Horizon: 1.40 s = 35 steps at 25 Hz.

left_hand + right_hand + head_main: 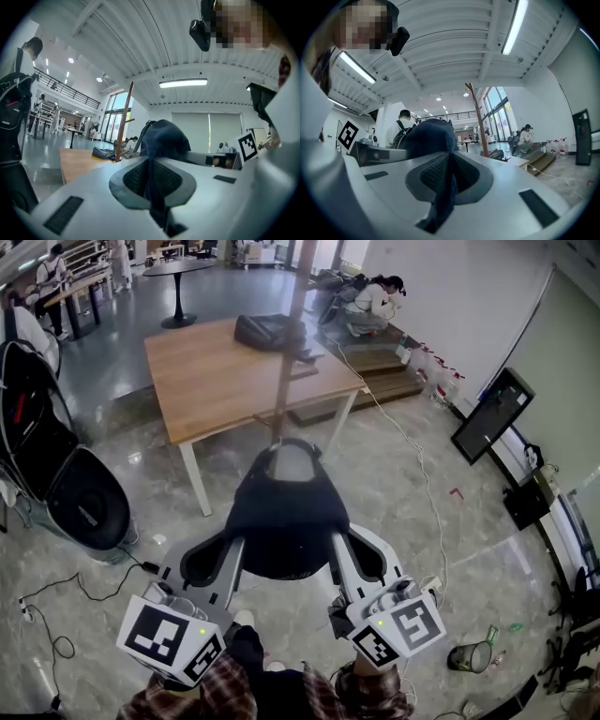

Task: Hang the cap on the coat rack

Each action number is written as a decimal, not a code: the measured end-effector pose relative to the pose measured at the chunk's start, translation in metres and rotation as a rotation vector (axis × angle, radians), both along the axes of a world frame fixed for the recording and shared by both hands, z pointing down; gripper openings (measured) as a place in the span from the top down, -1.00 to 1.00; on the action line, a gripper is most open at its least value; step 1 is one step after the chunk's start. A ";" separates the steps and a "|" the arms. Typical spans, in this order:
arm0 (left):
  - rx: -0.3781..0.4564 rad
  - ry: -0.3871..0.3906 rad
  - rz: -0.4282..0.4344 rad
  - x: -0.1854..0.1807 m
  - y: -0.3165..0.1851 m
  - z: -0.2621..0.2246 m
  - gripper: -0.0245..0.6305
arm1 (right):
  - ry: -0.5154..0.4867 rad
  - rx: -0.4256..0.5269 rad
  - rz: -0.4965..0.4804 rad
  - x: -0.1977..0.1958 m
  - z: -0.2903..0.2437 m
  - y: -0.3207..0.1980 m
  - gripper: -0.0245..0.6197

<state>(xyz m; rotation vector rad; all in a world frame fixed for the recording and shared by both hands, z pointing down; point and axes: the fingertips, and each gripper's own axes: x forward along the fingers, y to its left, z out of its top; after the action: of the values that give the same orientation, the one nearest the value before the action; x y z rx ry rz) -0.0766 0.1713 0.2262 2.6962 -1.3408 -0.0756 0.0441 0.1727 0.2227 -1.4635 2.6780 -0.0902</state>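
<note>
A dark navy cap point(281, 514) hangs between my two grippers, held up in front of me. My left gripper point(229, 549) is shut on the cap's left edge, and the fabric point(154, 183) runs down between its jaws. The right gripper point(338, 549) is shut on the right edge, where the cloth point(446, 187) is pinched the same way. The coat rack's brown wooden pole point(289, 352) rises just beyond the cap, with a short peg point(305, 356) on its right. The same pole shows as the coat rack point(123, 123) in the left gripper view and the coat rack point(477, 121) in the right gripper view.
A wooden table point(211, 381) stands behind the rack with a black bag point(267, 331) on it. A black case point(87, 500) sits on the floor at the left. A white cable point(412, 451) crosses the floor to the right. A person point(372, 302) crouches by the steps.
</note>
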 end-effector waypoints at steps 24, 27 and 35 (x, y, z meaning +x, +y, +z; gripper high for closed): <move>-0.079 -0.012 0.093 -0.006 -0.183 0.038 0.87 | -0.025 -0.091 0.095 -0.007 0.043 -0.173 0.86; -0.065 -0.014 0.077 0.005 -0.213 0.031 0.87 | -0.029 -0.074 0.078 0.004 0.037 -0.206 0.86; -0.068 -0.005 0.011 0.036 -0.296 0.013 0.87 | -0.031 -0.073 -0.001 0.035 0.019 -0.295 0.86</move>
<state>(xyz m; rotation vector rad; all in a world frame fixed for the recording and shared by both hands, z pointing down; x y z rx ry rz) -0.0405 -0.1247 0.2388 2.6494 -1.3052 -0.0219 0.0793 -0.1226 0.2416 -1.4680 2.6779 -0.2117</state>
